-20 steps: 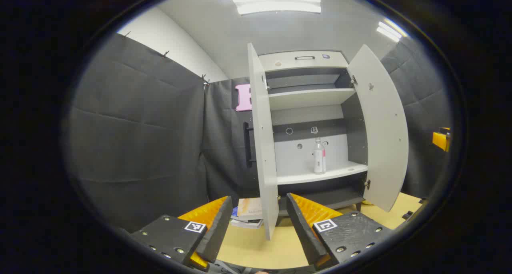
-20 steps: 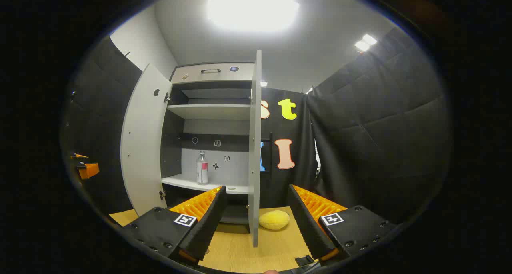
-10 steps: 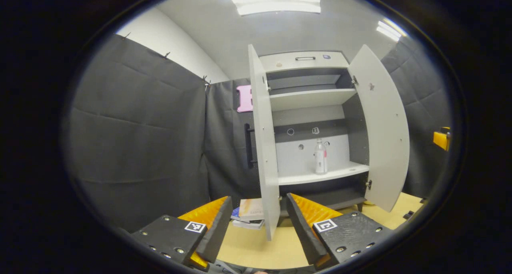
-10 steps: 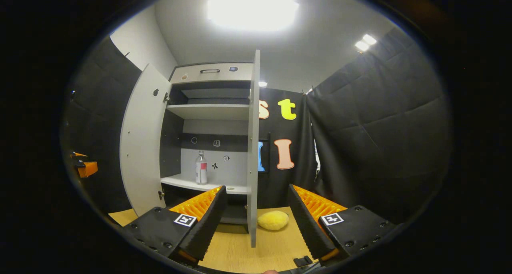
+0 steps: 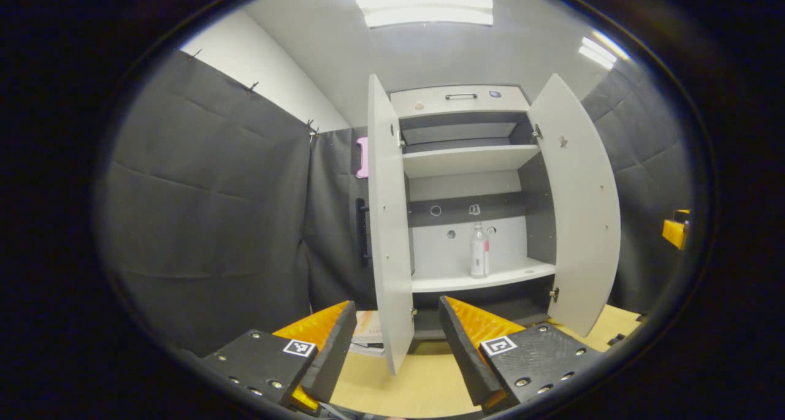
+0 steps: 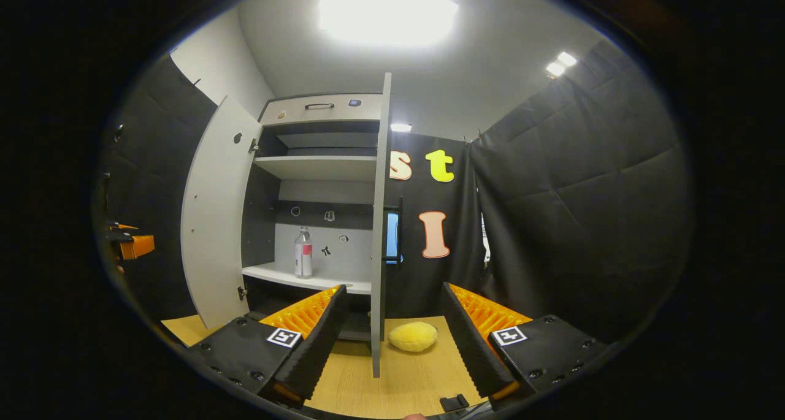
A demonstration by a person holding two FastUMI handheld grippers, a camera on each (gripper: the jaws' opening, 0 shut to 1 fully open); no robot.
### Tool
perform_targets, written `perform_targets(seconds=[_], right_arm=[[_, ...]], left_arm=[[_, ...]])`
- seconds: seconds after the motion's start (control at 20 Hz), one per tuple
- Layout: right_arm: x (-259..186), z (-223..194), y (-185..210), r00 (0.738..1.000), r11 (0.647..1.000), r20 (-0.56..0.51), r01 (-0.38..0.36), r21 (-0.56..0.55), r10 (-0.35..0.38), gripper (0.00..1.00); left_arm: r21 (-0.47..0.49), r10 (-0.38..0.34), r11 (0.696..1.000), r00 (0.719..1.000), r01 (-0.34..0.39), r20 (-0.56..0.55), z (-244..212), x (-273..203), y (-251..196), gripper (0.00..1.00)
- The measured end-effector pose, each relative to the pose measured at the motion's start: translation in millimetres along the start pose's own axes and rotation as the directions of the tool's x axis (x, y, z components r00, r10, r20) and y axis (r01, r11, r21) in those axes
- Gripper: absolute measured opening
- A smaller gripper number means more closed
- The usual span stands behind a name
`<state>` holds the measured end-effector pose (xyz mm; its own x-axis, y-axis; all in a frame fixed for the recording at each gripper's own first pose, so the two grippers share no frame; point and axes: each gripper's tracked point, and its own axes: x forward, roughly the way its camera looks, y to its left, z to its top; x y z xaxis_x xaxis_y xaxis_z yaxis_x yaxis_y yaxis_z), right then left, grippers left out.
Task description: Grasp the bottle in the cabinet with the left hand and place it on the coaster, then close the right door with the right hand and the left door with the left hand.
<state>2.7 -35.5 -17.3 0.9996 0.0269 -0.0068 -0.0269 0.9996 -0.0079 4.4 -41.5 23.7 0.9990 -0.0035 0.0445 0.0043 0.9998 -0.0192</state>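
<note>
A white cabinet (image 5: 460, 101) stands on the wooden table with both doors swung wide. A clear bottle (image 5: 478, 250) with a pink label stands upright on its lower shelf, also seen as the bottle (image 6: 303, 252) in the right gripper view. My left gripper (image 5: 397, 340) is open and empty, low in front of the left door (image 5: 386, 224), well short of the bottle. My right gripper (image 6: 392, 340) is open and empty, just before the edge of the right door (image 6: 379, 224). The right door (image 5: 576, 205) faces the left gripper view.
A yellow rounded object (image 6: 414, 336) lies on the table (image 6: 405, 377) beyond the right door. A stack of books (image 5: 368, 334) sits behind the left door. A small black piece (image 6: 454, 402) lies at the table's near edge. Black padded walls close both sides.
The cabinet has slid a little to the left in both views, and the left door's inner face now shows more. Both grippers stay open; the bottle has not moved.
</note>
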Motion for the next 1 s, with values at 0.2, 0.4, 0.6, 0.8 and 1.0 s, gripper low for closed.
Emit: perform_targets(seconds=[0.2,0.4,0.6,0.8,1.0], right_arm=[[-0.9,-9.0,-15.2,1.000,1.000,0.001,-0.013,-0.004,0.013,0.97],[1.0,-8.5,-29.1,1.000,1.000,0.008,-0.001,0.013,0.001,0.97],[12.7,-16.5,-39.8,1.000,1.000,-0.004,0.020,0.020,-0.020,0.92],[30.2,-22.5,-50.8,0.997,0.997,-0.013,0.074,0.022,-0.074,0.97],[53.2,-25.2,-59.5,0.993,0.993,-0.015,0.118,0.017,-0.117,0.97]], left_arm=[[0.034,-0.030,0.999,0.998,0.029,0.048,17.3,14.0,-26.0,0.89],[0.011,-0.103,0.995,0.994,0.102,0.028,18.9,45.9,-66.8,0.82],[-0.024,-0.153,0.988,0.987,0.154,0.043,22.5,83.2,-98.2,0.82],[-0.043,-0.207,0.977,0.977,0.209,0.059,20.1,133.8,-125.2,0.82],[-0.054,-0.245,0.967,0.967,0.248,0.067,14.0,189.6,-147.9,0.82]])
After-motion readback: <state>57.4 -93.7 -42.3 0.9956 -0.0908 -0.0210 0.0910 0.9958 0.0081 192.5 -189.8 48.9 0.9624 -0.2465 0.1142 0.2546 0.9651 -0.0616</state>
